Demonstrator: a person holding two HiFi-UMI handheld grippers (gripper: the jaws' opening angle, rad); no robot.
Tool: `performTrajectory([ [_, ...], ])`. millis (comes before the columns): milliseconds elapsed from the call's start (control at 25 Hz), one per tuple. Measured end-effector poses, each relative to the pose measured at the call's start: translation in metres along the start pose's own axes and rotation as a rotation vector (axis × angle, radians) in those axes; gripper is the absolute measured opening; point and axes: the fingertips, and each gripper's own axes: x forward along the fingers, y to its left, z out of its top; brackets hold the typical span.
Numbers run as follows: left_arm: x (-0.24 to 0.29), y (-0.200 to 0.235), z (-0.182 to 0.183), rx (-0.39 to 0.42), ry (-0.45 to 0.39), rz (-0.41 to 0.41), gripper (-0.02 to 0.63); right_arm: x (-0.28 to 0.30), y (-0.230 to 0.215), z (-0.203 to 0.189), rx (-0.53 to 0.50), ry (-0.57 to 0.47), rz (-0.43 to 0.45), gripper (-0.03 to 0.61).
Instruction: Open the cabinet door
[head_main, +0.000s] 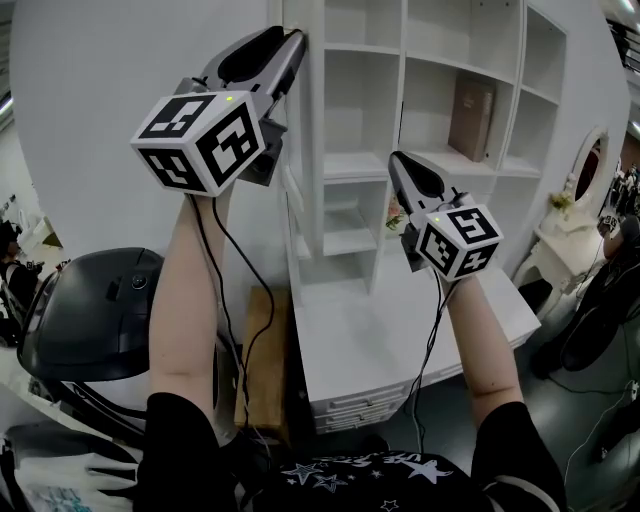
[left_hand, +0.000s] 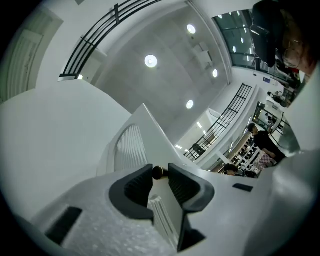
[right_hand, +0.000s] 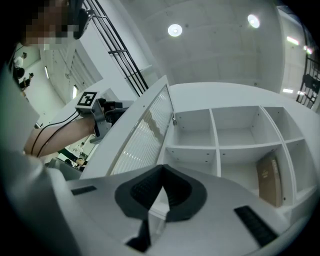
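Your left gripper (head_main: 295, 40) is up high at the edge of the cabinet door (right_hand: 142, 135). Its jaws are only a little apart, and the small dark knob (left_hand: 159, 172) sits right between the tips. I think the pads are pressing on the knob, but the view is tight there, so I am not fully sure. The door stands swung out from the shelves (right_hand: 220, 145), and you can see right into them. So the job looks mostly done.

To do this step well, hold the knob firmly and pull in a curve, the way the door swings on its hinge. Do not pull straight back, or the knob may slip out. Go slow near the end so the door does not bang.

Your left arm (head_main: 190, 300) reaches up and forward, with the gripper tipped upward. Your right gripper (head_main: 395, 160) is lower, in front of the shelves, touching nothing. Its jaws are closed together with nothing in them
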Motion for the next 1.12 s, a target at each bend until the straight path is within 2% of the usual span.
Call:
performTrajectory([
  [160,-0.019,0.018,0.008,-0.021,-0.015,0.030,0.099,-0.001,0.015,0.001,0.018,0.003,-0.012,0.006],
  [320,-0.028,0.026,0.007,0.006,0.002,0.039,0.090,-0.003,0.030,0.002,0.072,0.011,-0.009,0.006],
  [440,-0.033,0.025,0.007,-0.010,-0.015,0.045,0.043,-0.007,0.038,0.001,0.057,0.035,-0.027,0.006],
  [560,-0.050,0.030,0.000,-0.049,-0.049,0.089,0.008,-0.011,0.043,-0.002,0.047,0.061,-0.039,0.006],
  [720,-0.085,0.030,-0.034,-0.089,-0.005,0.112,0.008,-0.018,0.051,-0.009,0.044,0.077,-0.044,0.006],
  [840,-0.106,0.022,-0.060,-0.047,0.043,0.110,0.008,-0.021,0.057,-0.013,0.042,0.075,-0.047,0.006],
  [960,-0.120,0.007,-0.080,-0.031,0.068,0.096,0.008,-0.028,0.064,-0.020,-0.007,0.083,-0.053,0.006],
  [1120,-0.140,-0.019,-0.113,-0.078,0.118,0.090,0.008,-0.048,0.067,-0.032,-0.072,0.095,-0.070,0.006],
])
